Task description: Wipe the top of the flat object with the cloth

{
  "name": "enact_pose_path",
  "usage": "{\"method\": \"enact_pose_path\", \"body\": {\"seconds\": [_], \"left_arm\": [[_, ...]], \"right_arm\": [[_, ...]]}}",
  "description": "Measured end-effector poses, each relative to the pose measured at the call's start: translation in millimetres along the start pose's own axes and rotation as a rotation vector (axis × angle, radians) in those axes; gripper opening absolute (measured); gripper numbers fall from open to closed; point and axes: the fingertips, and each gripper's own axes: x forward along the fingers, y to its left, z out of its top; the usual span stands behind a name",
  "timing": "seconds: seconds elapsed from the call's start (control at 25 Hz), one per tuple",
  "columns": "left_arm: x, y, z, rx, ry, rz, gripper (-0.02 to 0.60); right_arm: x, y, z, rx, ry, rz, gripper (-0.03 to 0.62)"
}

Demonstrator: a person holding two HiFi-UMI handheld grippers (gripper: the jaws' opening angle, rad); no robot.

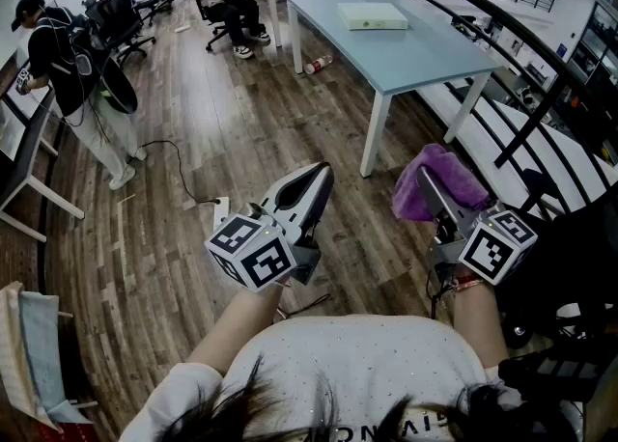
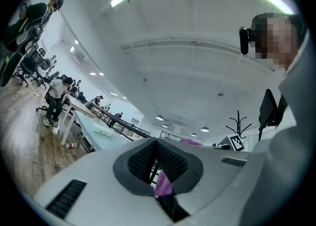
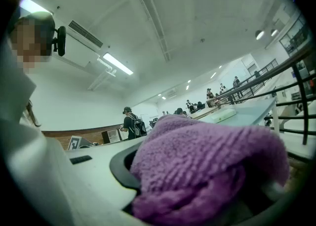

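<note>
While the left claw [image 1: 311,182] is clenched on nothing, pads meeting in its own view, the right claw [image 1: 430,184] grasps the purple cloth [image 3: 207,166]. Both reach forward, roughly level, above the wooden floor [image 1: 193,141]. The head view shows the flat object [image 1: 372,15] on the tabletop [image 1: 425,59], well apart from both.

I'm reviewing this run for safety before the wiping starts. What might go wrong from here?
1. The cloth sits bunched over the right gripper. Its loose folds might slip out or drag unevenly.
2. The flat box lies far off on the table. On the walk there, the floor cable or the bottle by the table leg may trip the person.
3. Nothing holds the box, so wiping could push it along.
</note>
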Motion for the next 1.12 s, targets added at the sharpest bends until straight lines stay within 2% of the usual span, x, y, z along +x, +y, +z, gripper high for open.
{"method": "enact_pose_path", "body": {"seconds": [0.32,0.48,0.64,0.84,1.0,1.12], "left_arm": [[8.2,44.0,1.1,0.039,-0.026,0.021,-0.003],[30.2,68.7,3.0,0.069,-0.037,0.005,-0.003],[76.5,108.1,25.1,0.122,-0.07,-0.002,-0.002],[155.4,166.1,51.7,0.187,-0.046,0.03,-0.001],[205.0,214.8,76.9,0.107,-0.121,0.025,0.005],[228.0,253.2,81.2,0.047,-0.121,0.051,0.006]], "right_arm": [[42.9,-29.5,-11.9,0.016,0.021,-0.023,0.035],[73.6,-56.2,-4.0,0.017,-0.003,-0.016,0.037],[128.2,-92.6,24.1,-0.017,-0.053,0.015,0.037],[195.7,-130.2,90.3,-0.074,-0.135,0.11,0.035],[255.1,-162.6,118.0,-0.13,-0.15,0.193,0.037],[295.3,-188.3,125.2,-0.132,-0.158,0.217,0.038]]}}
